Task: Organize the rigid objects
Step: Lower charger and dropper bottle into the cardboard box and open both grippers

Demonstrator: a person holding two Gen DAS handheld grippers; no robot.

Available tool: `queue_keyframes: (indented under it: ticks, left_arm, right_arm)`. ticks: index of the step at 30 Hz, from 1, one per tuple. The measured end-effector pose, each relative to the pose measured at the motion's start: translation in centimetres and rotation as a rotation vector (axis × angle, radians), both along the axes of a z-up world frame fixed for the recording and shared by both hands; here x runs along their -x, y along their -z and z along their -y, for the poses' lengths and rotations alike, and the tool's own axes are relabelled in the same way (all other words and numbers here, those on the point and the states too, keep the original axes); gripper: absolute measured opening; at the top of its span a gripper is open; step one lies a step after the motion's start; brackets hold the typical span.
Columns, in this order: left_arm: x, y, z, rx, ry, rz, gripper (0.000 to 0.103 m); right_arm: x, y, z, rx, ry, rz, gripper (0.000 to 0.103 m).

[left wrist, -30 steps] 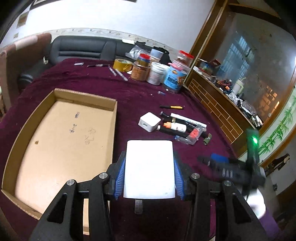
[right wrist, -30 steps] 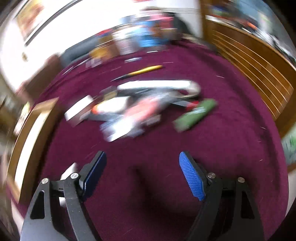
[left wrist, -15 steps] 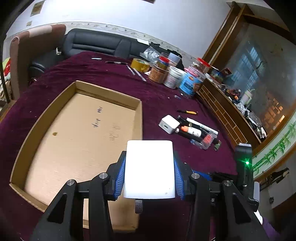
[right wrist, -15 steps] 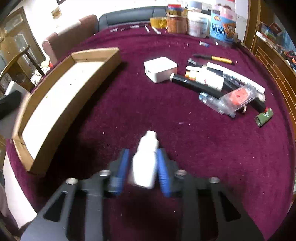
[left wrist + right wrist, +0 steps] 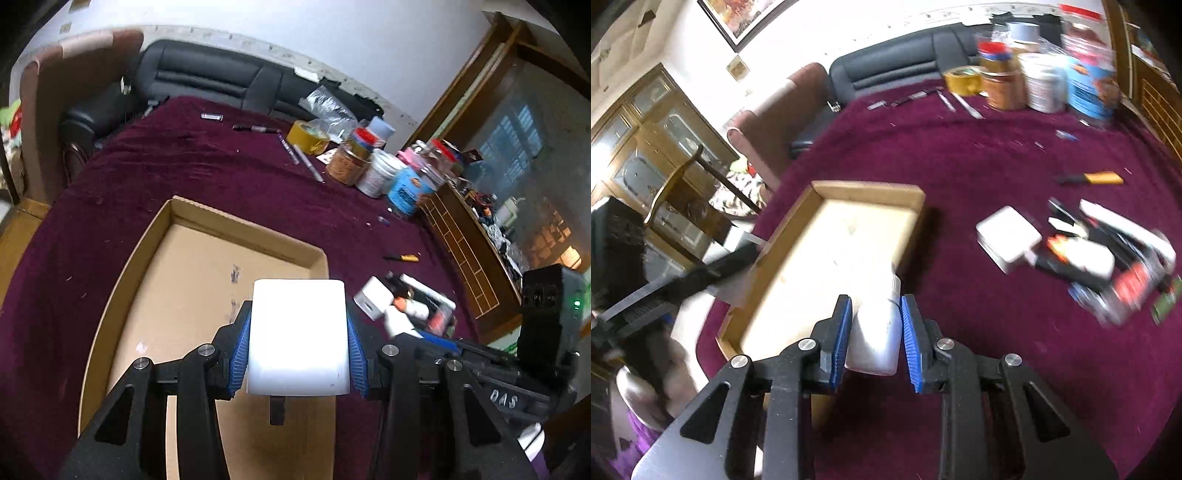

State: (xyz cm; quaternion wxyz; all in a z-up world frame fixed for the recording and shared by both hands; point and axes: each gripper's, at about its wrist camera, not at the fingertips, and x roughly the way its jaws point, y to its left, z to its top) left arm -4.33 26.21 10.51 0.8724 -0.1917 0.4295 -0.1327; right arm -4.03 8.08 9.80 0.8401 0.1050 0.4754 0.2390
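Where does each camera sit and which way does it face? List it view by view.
Left wrist: on the left gripper, angled down over the cardboard tray; its fingers clamp a white box.
Right wrist: on the right gripper, angled down; its fingers clamp a white bottle.
Shared: tray, purple tablecloth, jars, white adapter.

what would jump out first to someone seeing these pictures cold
Each gripper is clamped on something white: the left gripper holds a white block, the right gripper a small white bottle. Both hang at the near end of the shallow cardboard tray on the maroon tablecloth. To the tray's right lies a jumble of pens and a white adapter.
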Motion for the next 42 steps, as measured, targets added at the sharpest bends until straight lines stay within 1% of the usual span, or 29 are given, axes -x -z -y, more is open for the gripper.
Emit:
queue_keyframes:
  ticks: [2, 4, 7, 10, 14, 16, 19, 21, 22, 24, 26, 29, 30, 31, 33, 34, 35, 36, 37, 38, 40, 42]
  left_arm:
    - [-2.4, 1.6, -0.6, 0.022, -0.023, -0.047, 0.040]
    - [-4.6, 3.7, -1.1, 0.048, -0.051, -0.100, 0.040]
    - [-6.4, 6.0, -1.5, 0.102, -0.061, -0.160, 0.040]
    - [-7.6, 7.9, -1.3, 0.122, -0.063, -0.199, 0.040]
    - [-8.8, 9.3, -0.9, 0.146, -0.062, -0.228, 0.040]
    - [-9.3, 9.4, -0.8, 0.163, -0.062, -0.222, 0.040]
    - [-9.7, 9.4, -0.4, 0.166, -0.057, -0.222, 0.039]
    - [-9.8, 9.4, -0.3, 0.165, -0.058, -0.215, 0.040]
    - [-9.7, 9.4, -0.4, 0.167, -0.058, -0.213, 0.044]
    - [-9.5, 9.1, -0.8, 0.185, -0.063, -0.206, 0.047]
    - [-9.3, 8.4, -1.1, 0.193, -0.069, -0.181, 0.048]
    - [-8.1, 7.2, -1.7, 0.149, -0.101, -0.138, 0.050]
    - [-7.3, 6.9, -2.2, 0.124, -0.129, -0.131, 0.051]
    - [-6.6, 7.0, -2.7, 0.116, -0.151, -0.124, 0.052]
    - [-5.3, 7.2, -3.7, 0.114, -0.195, -0.115, 0.054]
    - [-4.6, 7.6, -4.3, 0.117, -0.220, -0.118, 0.054]
    - [-4.1, 8.0, -4.8, 0.123, -0.243, -0.122, 0.054]
    - [-3.6, 8.6, -5.4, 0.127, -0.269, -0.132, 0.054]
    - [-3.2, 9.2, -5.8, 0.149, -0.285, -0.136, 0.054]
    - [-2.9, 9.2, -6.2, 0.167, -0.301, -0.130, 0.054]
    - [-2.5, 9.3, -6.7, 0.168, -0.333, -0.137, 0.054]
    - [-2.0, 9.3, -6.5, 0.154, -0.338, -0.131, 0.054]
  right_arm:
    - [-1.9, 0.7, -1.8, 0.013, 0.015, -0.011, 0.025]
    - [-4.0, 2.0, -3.3, 0.032, 0.039, -0.028, 0.025]
    - [-5.9, 3.6, -4.3, 0.070, 0.070, -0.039, 0.025]
    - [-6.9, 4.8, -4.6, 0.094, 0.084, -0.057, 0.025]
    - [-7.5, 5.4, -5.0, 0.149, 0.094, -0.034, 0.025]
    - [-7.7, 5.6, -5.2, 0.169, 0.094, -0.025, 0.025]
    - [-7.8, 5.6, -5.7, 0.208, 0.092, -0.001, 0.025]
    - [-7.9, 5.7, -6.0, 0.224, 0.091, 0.008, 0.025]
    - [-7.9, 5.7, -6.0, 0.230, 0.092, 0.015, 0.025]
    - [-7.8, 5.6, -5.9, 0.230, 0.096, 0.024, 0.025]
    - [-7.6, 5.2, -5.7, 0.226, 0.105, 0.035, 0.028]
    - [-6.8, 3.9, -4.8, 0.215, 0.128, 0.075, 0.028]
    - [-6.5, 3.6, -4.4, 0.209, 0.132, 0.084, 0.028]
    - [-6.0, 3.0, -3.8, 0.199, 0.140, 0.098, 0.029]
    - [-4.9, 2.2, -2.5, 0.184, 0.160, 0.124, 0.036]
    - [-4.3, 1.9, -1.6, 0.175, 0.174, 0.136, 0.044]
    - [-3.7, 1.7, -0.9, 0.166, 0.186, 0.146, 0.048]
    - [-2.8, 1.6, 0.0, 0.155, 0.199, 0.153, 0.048]
    - [-2.4, 1.5, 0.6, 0.151, 0.207, 0.155, 0.048]
    - [-1.9, 1.5, 1.2, 0.145, 0.217, 0.155, 0.048]
    - [-0.8, 1.7, 2.5, 0.125, 0.234, 0.146, 0.047]
    - [0.3, 2.0, 3.7, 0.108, 0.255, 0.134, 0.047]
